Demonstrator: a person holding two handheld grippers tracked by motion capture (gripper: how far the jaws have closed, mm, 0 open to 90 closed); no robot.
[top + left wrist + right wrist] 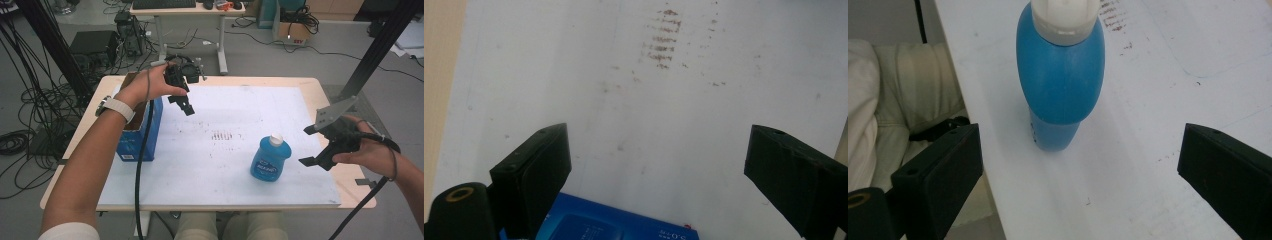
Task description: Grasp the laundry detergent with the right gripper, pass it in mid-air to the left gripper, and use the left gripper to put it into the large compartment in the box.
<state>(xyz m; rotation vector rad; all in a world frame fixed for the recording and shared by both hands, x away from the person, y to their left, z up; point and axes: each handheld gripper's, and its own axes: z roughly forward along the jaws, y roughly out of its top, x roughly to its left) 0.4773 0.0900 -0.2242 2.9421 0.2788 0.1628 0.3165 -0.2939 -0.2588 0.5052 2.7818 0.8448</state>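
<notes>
High view shows the blue bottle (pixel 270 159) standing upright near the table's (pixel 310 85) front right, white cap on top, its label too small to read. Just right of it the right gripper (pixel 311 146) hovers, jaws spread wide and empty. Farther off at the left, the left gripper (pixel 183 103) hangs wide open beside an open blue box (pixel 141 131) with unreadable print.

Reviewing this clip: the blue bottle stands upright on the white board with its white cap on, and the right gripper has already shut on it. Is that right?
Not quite. The right gripper is open, its jaws wide apart and short of the blue bottle, touching nothing; the right gripper view shows this. The bottle does stand upright on the white board with its white cap on.
</notes>
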